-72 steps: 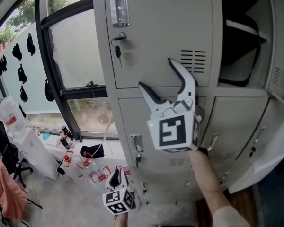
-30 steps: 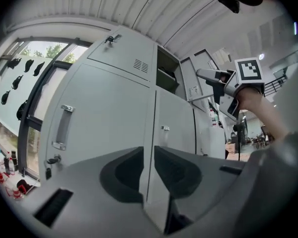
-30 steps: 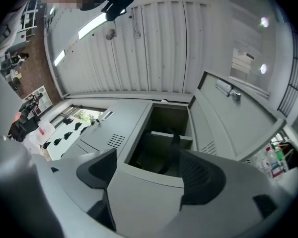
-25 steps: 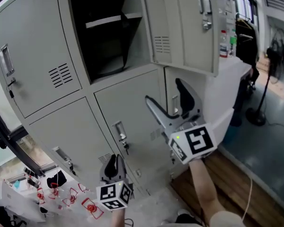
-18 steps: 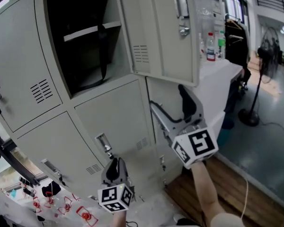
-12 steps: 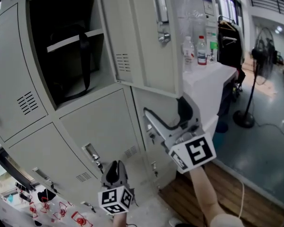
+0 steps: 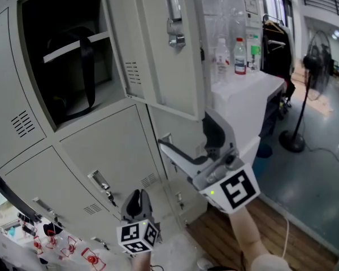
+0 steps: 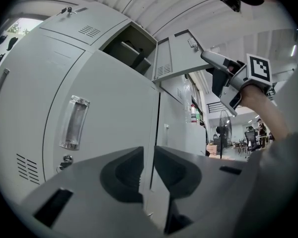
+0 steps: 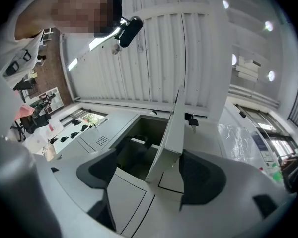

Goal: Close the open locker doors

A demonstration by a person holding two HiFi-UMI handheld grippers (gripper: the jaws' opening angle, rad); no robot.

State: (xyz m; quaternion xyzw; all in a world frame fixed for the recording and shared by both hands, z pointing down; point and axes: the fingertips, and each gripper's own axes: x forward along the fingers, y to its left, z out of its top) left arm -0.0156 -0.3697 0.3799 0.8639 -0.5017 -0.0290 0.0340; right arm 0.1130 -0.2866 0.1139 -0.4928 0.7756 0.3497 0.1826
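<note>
Fingers of the right gripper (image 7: 183,131) gape empty beneath the upper locker door (image 7: 158,55), which stands open; the left gripper (image 7: 137,199) is pinched together, idle; closing looks not yet begun.

The right gripper (image 7: 185,133) is raised at the centre right, pointing up and away from the person, with its jaws spread wide and nothing held between them. Its marker cube (image 7: 231,188) faces the head camera, and the bare right forearm (image 7: 246,230) rises to it from the near edge. The left gripper (image 7: 137,203) hangs lower and nearer, to the left of the right one. It points upward, with its jaws drawn almost together, only a thin slit between them, above its own marker cube (image 7: 137,239).
</note>
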